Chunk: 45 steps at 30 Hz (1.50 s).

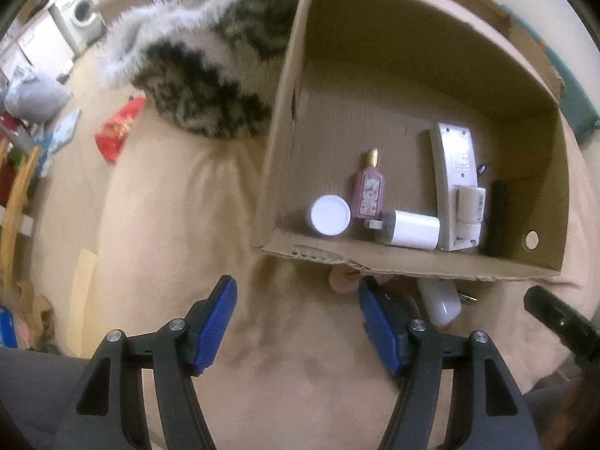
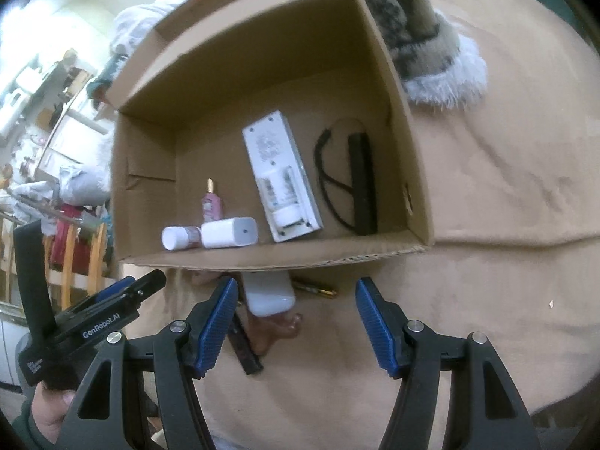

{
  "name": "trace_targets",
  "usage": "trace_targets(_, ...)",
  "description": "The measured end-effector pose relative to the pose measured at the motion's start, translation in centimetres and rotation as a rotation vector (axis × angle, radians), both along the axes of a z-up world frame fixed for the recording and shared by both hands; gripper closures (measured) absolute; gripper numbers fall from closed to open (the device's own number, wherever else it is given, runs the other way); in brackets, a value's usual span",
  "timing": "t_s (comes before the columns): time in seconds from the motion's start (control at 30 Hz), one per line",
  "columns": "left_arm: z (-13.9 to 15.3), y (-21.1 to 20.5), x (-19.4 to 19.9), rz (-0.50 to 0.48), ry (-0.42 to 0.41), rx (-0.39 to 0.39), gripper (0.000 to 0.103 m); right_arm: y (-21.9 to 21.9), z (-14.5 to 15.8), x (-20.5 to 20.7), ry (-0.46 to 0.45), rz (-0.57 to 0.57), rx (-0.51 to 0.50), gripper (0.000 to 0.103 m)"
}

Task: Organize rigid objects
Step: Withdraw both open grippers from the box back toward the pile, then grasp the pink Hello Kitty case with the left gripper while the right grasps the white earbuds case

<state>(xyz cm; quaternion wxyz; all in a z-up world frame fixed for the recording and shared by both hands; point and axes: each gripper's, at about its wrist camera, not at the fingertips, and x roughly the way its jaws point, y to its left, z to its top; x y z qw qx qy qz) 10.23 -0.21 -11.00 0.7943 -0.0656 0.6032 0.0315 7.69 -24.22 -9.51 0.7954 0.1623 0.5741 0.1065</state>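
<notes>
Both jaws gape — cardboard box [image 2: 375, 253] just beyond them.

Left gripper [image 1: 296, 322] open over beige cover [image 1: 168, 206]. Box [image 1: 412, 262] ahead – holds jar [image 1: 330, 214], pink bottle [image 1: 368, 191], charger [image 1: 410, 229], remote [image 1: 453, 172]. White item [image 1: 440, 302] just outside box's near wall.

Left gripper [image 1: 297, 292] spread wide, blue-padded fingers [image 1: 219, 324] apart, nothing between, aimed forward and downward. Right gripper [image 2: 296, 294] likewise spread wide, blue pads [image 2: 375, 324] apart, nothing held. Seen from the right wrist: left gripper low at the left side, gripped from below by a bare hand [image 2: 52, 412].
</notes>
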Motion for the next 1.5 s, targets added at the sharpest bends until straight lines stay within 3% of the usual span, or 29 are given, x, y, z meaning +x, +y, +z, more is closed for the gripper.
trace_targets(0.1,-1.3,-0.5,0.9,0.005,0.027,-0.023,0.039,0.2,-0.6,0.5,0.022,0.002,0.011,0.034)
trace_targets(0.23,-3.0,-2.5,2.2,-0.065,0.055,0.0,0.039,1.1,-1.1,1.2,0.038,0.027,0.009,0.034)
trace_targets(0.37,-4.0,-3.2,3.1,-0.045,0.067,-0.058,0.039,1.8,-1.3,1.6,0.048,0.051,0.001,0.034)
trace_targets(0.53,-6.0,-4.0,4.2,-0.046,0.112,-0.059,0.039,2.3,-2.2,2.0,0.077,0.057,0.02,0.034)
trace_targets(0.6,-6.0,-3.9,4.1,-0.033,0.106,-0.072,0.051,2.2,-2.5,2.3,0.089,0.054,0.028,0.034)
trace_targets(0.73,-5.9,-3.3,4.1,-0.029,0.12,-0.094,0.051,1.8,-3.2,2.5,0.115,0.04,0.063,0.034)
trace_targets(0.87,-5.6,-2.4,3.5,-0.005,0.125,-0.064,0.051,1.6,-4.3,2.9,0.155,0.032,0.092,0.035)
trace_targets(0.97,-5.0,-1.6,2.7,0.017,0.111,-0.031,0.051,2.4,-4.9,3.2,0.175,0.057,0.092,0.045)
trace_targets(1.27,-4.8,-0.7,1.2,0.036,0.114,0.028,0.051,6.6,-6.0,4.5,0.18,0.137,-0.006,0.046)
trace_targets(1.33,-4.7,-0.1,1.4,0.04,0.116,0.031,0.051,7.6,-6.1,4.6,0.162,0.164,-0.058,0.057)
trace_targets(1.5,-4.9,0.7,1.7,0.051,0.122,0.028,0.051,8.3,-5.6,4.2,0.135,0.195,-0.093,0.058)
